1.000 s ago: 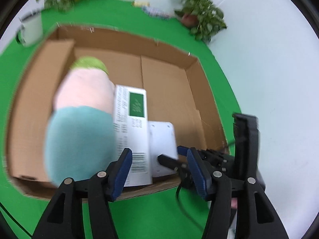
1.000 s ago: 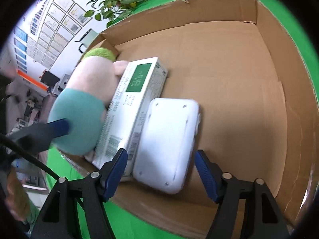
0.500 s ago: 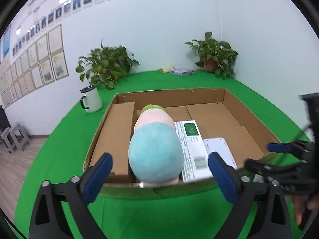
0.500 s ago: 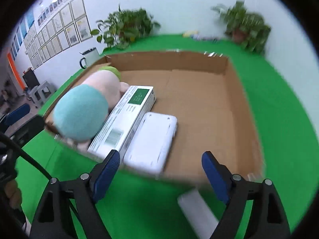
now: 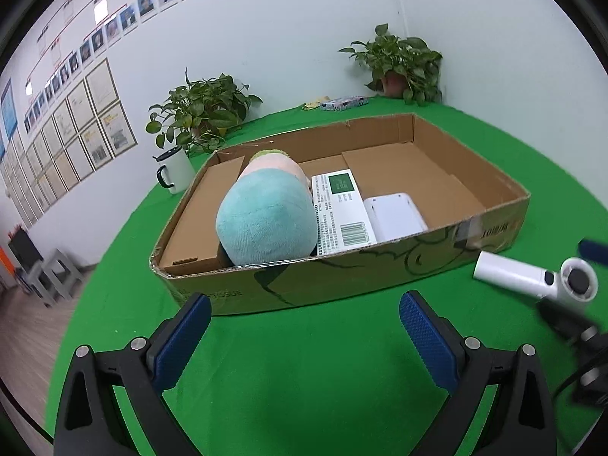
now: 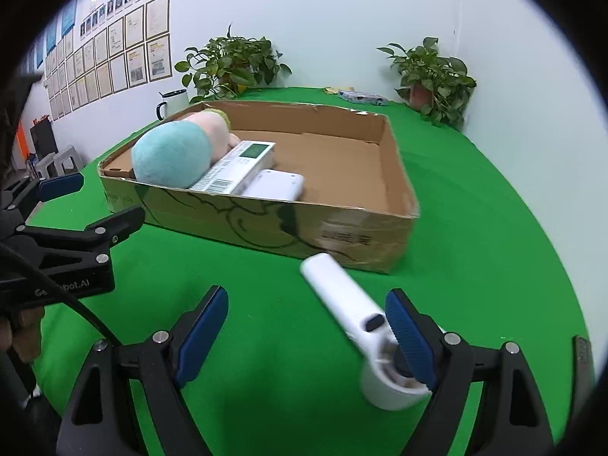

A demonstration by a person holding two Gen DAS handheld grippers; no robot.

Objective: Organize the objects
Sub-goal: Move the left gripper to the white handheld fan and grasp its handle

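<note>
My cardboard box (image 5: pixel 342 277) sits mid-table on the green cloth (image 5: pixel 304 361). Along its near wall lie a plush toy (image 5: pixel 266 220) with a teal end, a white carton (image 5: pixel 342 212) bearing a green panel and a barcode, and a flat white case (image 5: pixel 395 212), side by side and touching. The print on the box's front is too blurred for me to read. Outside the box, by its near right corner, a white handheld device (image 6: pixel 353 304) lies on the cloth. My right gripper (image 6: pixel 307 334) has its fingers spread around the device's round head; whether the right pad touches it I cannot tell. My left gripper (image 5: pixel 304 338) hangs spread wide over bare cloth.
</note>
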